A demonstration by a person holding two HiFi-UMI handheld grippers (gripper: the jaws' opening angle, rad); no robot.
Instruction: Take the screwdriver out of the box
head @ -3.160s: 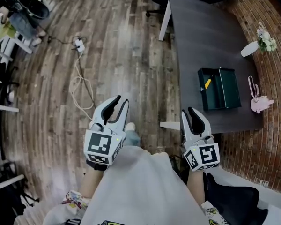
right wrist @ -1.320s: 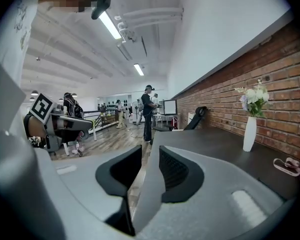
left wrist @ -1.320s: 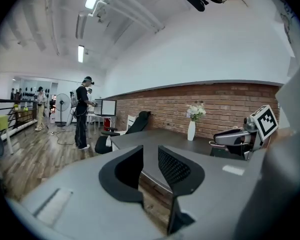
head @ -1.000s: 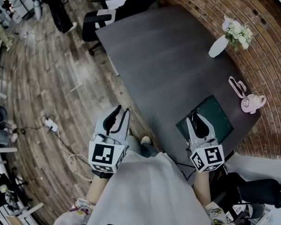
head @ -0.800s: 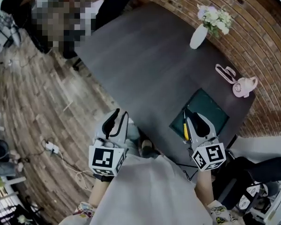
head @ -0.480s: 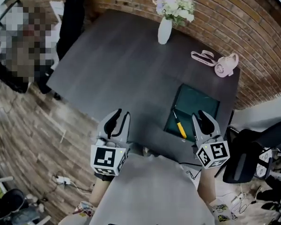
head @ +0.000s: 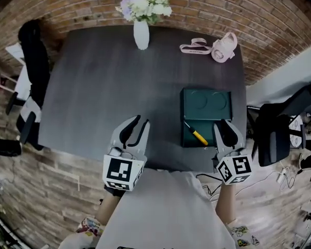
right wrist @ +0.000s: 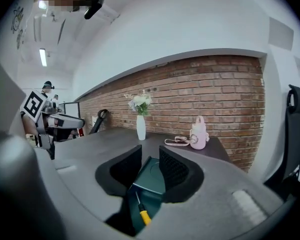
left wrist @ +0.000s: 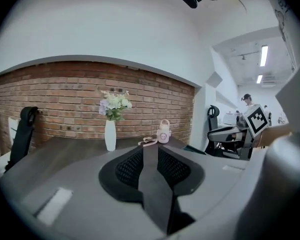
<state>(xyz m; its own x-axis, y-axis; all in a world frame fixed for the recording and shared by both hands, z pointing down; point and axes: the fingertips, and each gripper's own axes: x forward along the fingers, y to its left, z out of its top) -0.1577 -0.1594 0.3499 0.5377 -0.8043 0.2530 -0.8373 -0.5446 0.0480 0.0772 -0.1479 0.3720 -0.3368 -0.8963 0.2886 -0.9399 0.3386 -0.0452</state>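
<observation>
a: what is the right claw [right wrist: 150,159] doing?
b: its jaws are standing about half apart and gripping nothing. it is hovering low over the near edge of the table [head: 93,87], pointing across it. through the gap i am seeing the dark green box [head: 207,105] and the screwdriver [head: 197,135] lying inside.
a: and the left claw [head: 135,127]?
b: it is hanging alongside with its jaws parted too. it is empty and well apart from the box.
a: where exactly is the screwdriver sitting?
b: it is lying slantwise in the near, open part of the box. the yellow handle [head: 200,138] is pointing toward the person and the thin shaft [head: 188,126] away to the left. in the head view it is lying just left of the right claw's tips, not touching them.
a: how is it going to handle?
b: i am judging it light and stiff. the shaft is looking thin and slippery, so i am favouring the handle, which is thicker and probably grippier. the jaws are likely needing to come down astride it, across its length, without knocking the box wall. the box is looking light as well, so a dragging pull may be shifting it.
a: anything else nearby?
b: a white vase [head: 141,34] and a pink bottle [head: 225,46] are standing at the far side, well out of the way.
</observation>
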